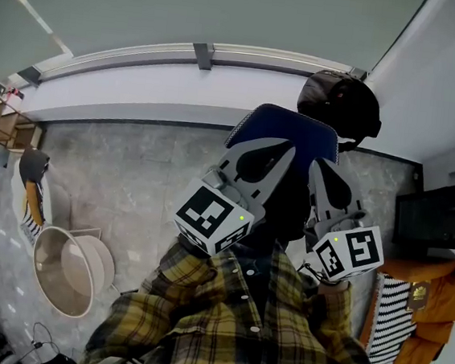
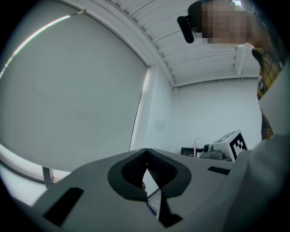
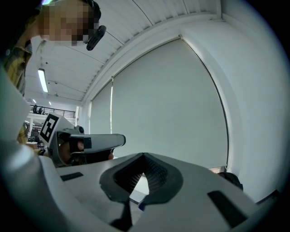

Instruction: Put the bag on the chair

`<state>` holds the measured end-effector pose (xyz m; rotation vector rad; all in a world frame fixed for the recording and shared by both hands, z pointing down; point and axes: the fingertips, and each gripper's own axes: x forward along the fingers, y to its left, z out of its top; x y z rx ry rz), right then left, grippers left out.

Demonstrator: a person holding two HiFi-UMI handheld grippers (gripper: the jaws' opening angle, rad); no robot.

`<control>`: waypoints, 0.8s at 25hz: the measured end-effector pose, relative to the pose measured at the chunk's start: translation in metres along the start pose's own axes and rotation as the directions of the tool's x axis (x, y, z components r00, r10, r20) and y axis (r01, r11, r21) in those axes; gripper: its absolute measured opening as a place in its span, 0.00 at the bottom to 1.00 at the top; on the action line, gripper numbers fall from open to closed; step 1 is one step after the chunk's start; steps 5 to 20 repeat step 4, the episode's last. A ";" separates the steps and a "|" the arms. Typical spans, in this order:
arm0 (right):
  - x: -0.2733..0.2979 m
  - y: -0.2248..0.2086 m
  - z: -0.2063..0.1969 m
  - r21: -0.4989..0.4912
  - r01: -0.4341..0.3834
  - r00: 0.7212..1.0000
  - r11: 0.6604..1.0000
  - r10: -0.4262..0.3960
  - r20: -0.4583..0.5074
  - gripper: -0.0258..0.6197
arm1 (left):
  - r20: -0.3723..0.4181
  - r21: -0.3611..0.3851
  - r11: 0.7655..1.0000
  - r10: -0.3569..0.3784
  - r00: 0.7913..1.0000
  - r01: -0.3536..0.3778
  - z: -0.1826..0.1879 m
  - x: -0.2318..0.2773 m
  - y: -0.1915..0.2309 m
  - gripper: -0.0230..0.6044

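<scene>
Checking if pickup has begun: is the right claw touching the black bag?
Apart. The right gripper view shows the right claw shut and empty against the window blind, with the black bag off to its side.

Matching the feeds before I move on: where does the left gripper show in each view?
Head view: the grey two-jaw left gripper is at centre, left of the right gripper, with its jaws shut.
Left gripper view: its own shut jaws, bottom centre.
Right gripper view: mid-left, seen side-on.
Shared landmark: pale grey window blind.
</scene>
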<state>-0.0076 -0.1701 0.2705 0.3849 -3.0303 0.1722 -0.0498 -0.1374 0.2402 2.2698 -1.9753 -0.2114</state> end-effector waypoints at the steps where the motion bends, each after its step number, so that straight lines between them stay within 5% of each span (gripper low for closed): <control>1: 0.000 0.000 0.000 0.000 0.000 1.000 1.000 0.000 0.000 0.06 | 0.000 0.000 1.000 -0.001 1.000 0.001 0.000 0.001 0.000 0.07; 20: 0.001 -0.002 0.000 0.000 0.000 1.000 1.000 0.000 0.001 0.06 | 0.000 0.002 1.000 0.000 1.000 0.000 0.000 0.003 0.001 0.07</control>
